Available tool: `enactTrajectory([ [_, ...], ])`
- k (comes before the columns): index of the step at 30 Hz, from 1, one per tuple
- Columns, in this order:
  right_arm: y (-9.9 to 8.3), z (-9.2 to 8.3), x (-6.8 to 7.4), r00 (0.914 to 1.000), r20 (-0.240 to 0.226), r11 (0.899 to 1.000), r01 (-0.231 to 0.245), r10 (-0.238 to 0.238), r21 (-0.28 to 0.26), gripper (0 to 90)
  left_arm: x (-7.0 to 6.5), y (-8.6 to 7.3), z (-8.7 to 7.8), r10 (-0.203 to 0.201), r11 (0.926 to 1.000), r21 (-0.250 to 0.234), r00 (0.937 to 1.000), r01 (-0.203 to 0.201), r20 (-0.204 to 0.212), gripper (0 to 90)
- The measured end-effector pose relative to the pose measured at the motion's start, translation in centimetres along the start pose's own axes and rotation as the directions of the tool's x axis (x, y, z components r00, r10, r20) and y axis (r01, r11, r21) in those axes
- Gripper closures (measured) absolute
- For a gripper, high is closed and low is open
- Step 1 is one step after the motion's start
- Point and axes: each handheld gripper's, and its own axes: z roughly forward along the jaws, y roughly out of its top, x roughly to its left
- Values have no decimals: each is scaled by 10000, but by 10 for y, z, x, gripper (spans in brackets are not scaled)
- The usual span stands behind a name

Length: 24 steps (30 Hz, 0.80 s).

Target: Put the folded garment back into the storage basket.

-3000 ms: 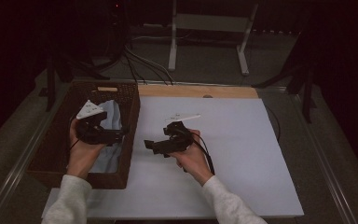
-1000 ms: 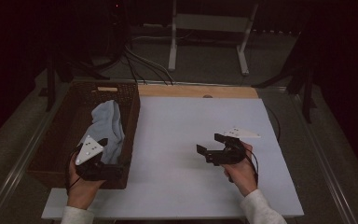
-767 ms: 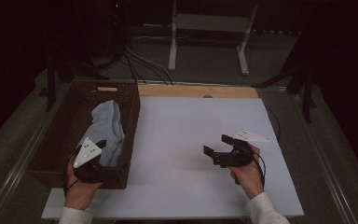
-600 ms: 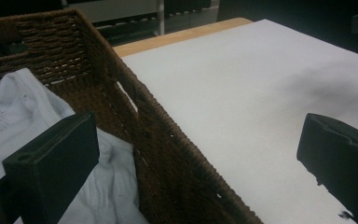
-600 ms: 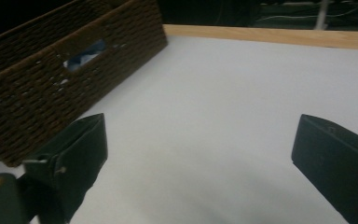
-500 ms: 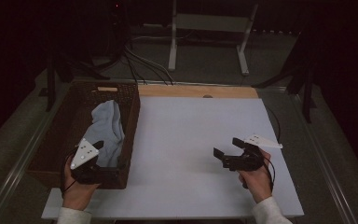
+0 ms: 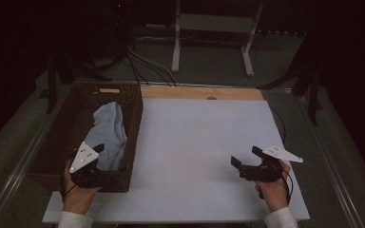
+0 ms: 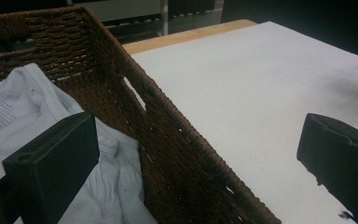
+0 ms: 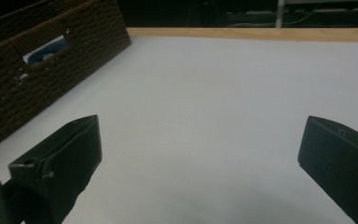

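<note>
A brown wicker basket (image 7: 134, 118) stands on the left of the white table top (image 7: 199, 137), with a pale blue cloth (image 7: 108, 129) lying crumpled inside it. My left gripper (image 7: 100, 156) hovers open at the basket's near right corner. In the left gripper view its jaws straddle the basket wall (image 8: 168, 116), with the cloth (image 8: 37, 102) beside the left one, and they grip nothing. My right gripper (image 7: 246, 156) is low over the table near its front right. Its jaws have just been opening and stand wide over bare table top (image 9: 214, 84) with nothing between them.
A wooden strip (image 7: 199, 92) edges the table's far side. Beyond it a white metal stand (image 7: 214, 33) and cables (image 7: 138, 61) are on the dark floor. The basket's side (image 9: 37, 60) has a handle hole with the cloth (image 9: 46, 49) showing through.
My right gripper has moved right and toward the table's near edge. The left gripper pulled back from over the cloth to the basket's near end, then stayed almost still.
</note>
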Motion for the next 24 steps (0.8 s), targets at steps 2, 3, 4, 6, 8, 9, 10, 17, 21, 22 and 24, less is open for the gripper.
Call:
enactTrajectory([
  [2,-3,-4,-1,10000,57,9999,67,-67,-94,0,0,0,0,5,10000,11,10000,-5,7,0],
  [3,-4,-6,-2,9999,92,9999,105,-103,-124,0,1,-1,0,-3,10000,-8,10000,3,8,0],
  [4,-5,-7,-3,9998,149,9998,113,-110,-165,0,1,-1,0,-6,10000,-10,10000,6,-4,0],
  [6,-7,-11,-5,9996,244,9996,137,-130,-264,0,1,-1,0,-15,10000,-31,10000,15,12,0],
  [8,-10,-14,-7,9994,315,9992,141,-129,-370,0,1,-1,-1,-28,10000,-74,10000,28,2,0],
  [9,-11,-16,-8,9994,343,9990,106,-91,-435,0,1,-1,-1,-35,10000,-85,10000,35,-7,0],
  [10,-11,-18,-10,9992,389,9989,88,-70,-458,0,2,-1,-1,-49,9999,-92,10000,49,-16,0],
  [17,-20,-32,-18,9976,662,9963,-138,195,-843,0,1,0,-3,-60,9998,-216,10000,59,-21,0],
  [21,-24,-36,-23,9967,703,9938,-341,417,-1062,0,1,-1,-2,-63,9997,-253,10000,62,-32,0],
  [22,-25,-37,-23,9962,741,9936,-382,462,-1066,0,1,-1,-2,-90,9996,-267,10000,89,-31,0],
  [24,-26,-38,-24,9958,811,9935,-346,436,-1088,0,1,-1,-3,-101,9995,-304,9999,100,-11,0],
])
